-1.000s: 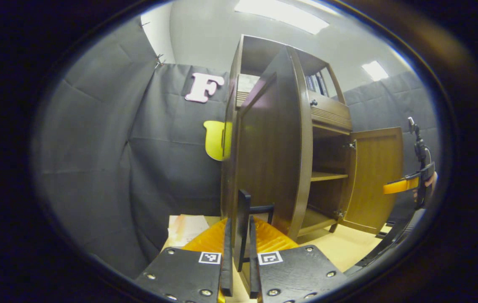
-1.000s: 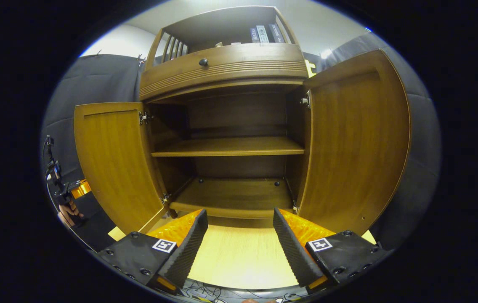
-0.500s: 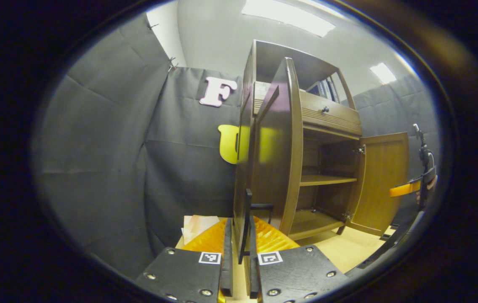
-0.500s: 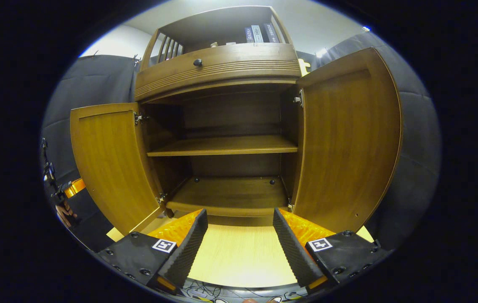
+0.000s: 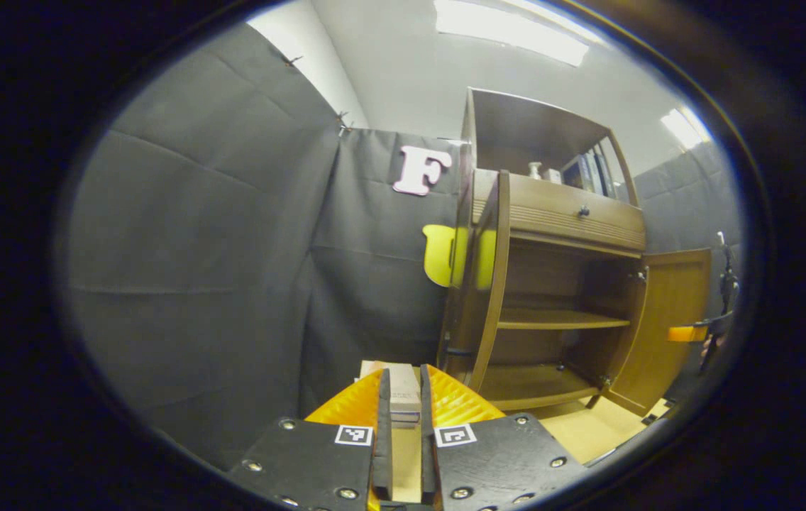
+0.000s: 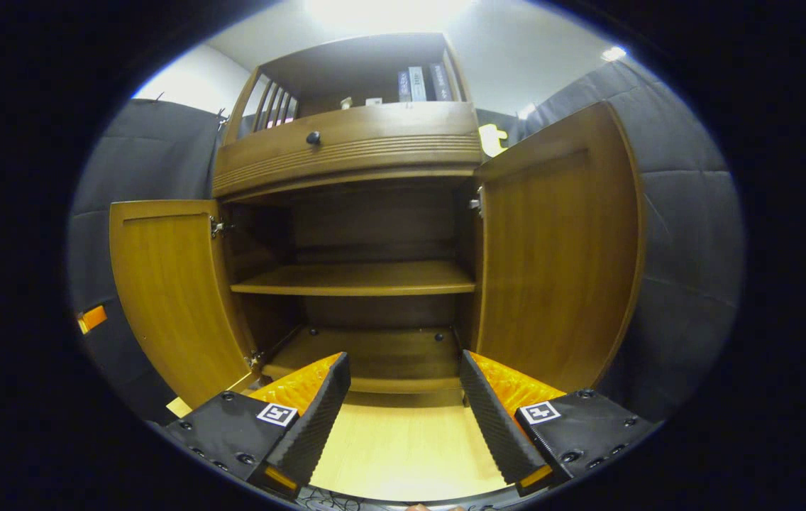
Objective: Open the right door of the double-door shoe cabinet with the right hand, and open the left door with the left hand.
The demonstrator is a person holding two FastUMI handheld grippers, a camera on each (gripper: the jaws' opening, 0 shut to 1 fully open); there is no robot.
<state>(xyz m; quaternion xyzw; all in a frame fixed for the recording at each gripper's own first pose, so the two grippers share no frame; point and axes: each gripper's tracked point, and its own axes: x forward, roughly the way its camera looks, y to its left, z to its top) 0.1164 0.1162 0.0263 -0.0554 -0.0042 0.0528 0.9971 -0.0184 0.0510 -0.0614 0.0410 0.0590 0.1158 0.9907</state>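
The brown shoe cabinet [image 6: 346,152] stands with both doors swung wide. In the right gripper view the left door [image 6: 169,298] and right door [image 6: 559,248] flank a bare shelf [image 6: 353,278]. My right gripper [image 6: 403,358] is open, low in front of the opening, touching nothing. In the left gripper view the left door [image 5: 484,284] shows edge-on with its dark handle [image 5: 456,351] low down. My left gripper [image 5: 403,376] sits back from that handle, fingers nearly together with nothing between them. The right door [image 5: 665,326] is farther off, with the other gripper [image 5: 687,332] beside it.
A drawer with a round knob [image 6: 313,138] tops the opening, with books [image 6: 417,84] above. A pale box [image 5: 401,389] lies on the light wooden floor [image 6: 403,447] just ahead of the left gripper. Black cloth walls [image 5: 197,248] close in on both sides.
The left gripper has drawn back off the left door's handle, which was between its fingers before. The door stays open. The right gripper has backed away slightly.
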